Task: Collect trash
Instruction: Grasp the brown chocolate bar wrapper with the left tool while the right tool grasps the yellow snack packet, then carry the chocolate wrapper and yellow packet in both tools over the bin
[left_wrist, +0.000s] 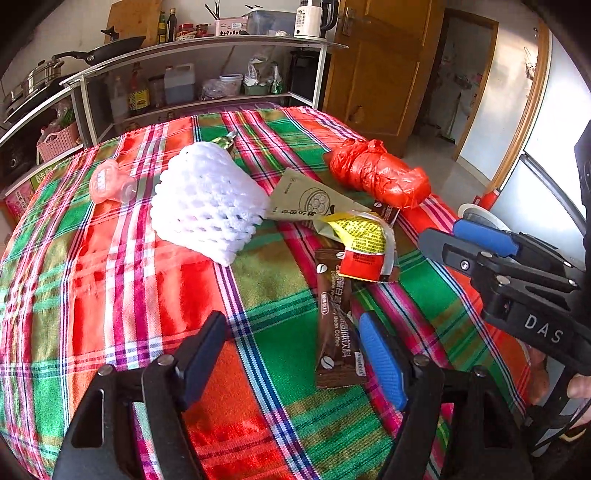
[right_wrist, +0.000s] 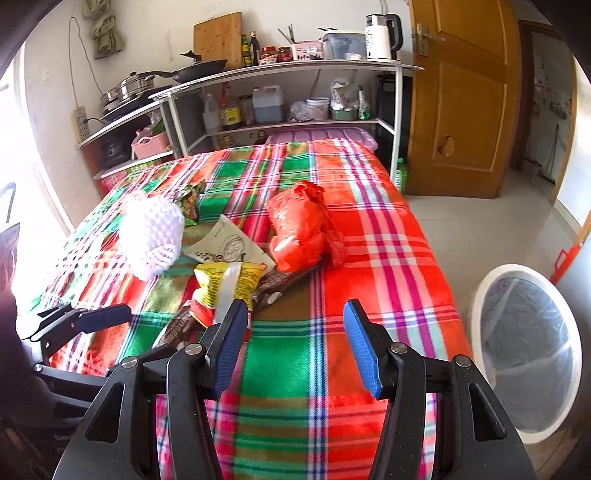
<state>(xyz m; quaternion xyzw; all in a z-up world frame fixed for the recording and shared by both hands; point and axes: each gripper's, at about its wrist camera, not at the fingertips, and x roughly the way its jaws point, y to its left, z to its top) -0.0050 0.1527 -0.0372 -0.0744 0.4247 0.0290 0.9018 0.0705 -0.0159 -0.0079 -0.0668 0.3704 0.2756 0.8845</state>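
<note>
the trash lies loose in a cluster on the plaid tablecloth (left_wrist: 110, 295), which suits picking one piece at a time: a white foam net (left_wrist: 207, 203) at the left, a pink plastic cup (left_wrist: 110, 181) on its side beyond it, a green wrapper (right_wrist: 190, 201) just behind the net, a beige paper pouch (left_wrist: 306, 195) in the middle, a crumpled red plastic bag (left_wrist: 376, 173) towards the far right, a yellow and red packet (left_wrist: 362, 247) lying over a brown coffee sachet (left_wrist: 334, 325) nearest the near edge

the left gripper (left_wrist: 295, 354) points down at the near end of the coffee sachet, its jaws partly open and holding nothing; the sachet lies flat on the cloth just inside the blue pad of one finger, so the pads look set to straddle it, though they do not press on it

the right gripper (right_wrist: 295, 343) stands beside it over bare cloth, jaws also partly open and empty, with the yellow packet just beyond its left finger

a white bin (right_wrist: 476, 332) with a clear liner stands on the floor off the right side of the table, close to the right gripper, so that hand looks best placed to carry things across to it; nothing of the table's trash shows inside it, so the task seems at its start

the sachet is thin and flat, so a pinch may slip or catch the cloth under it
</note>
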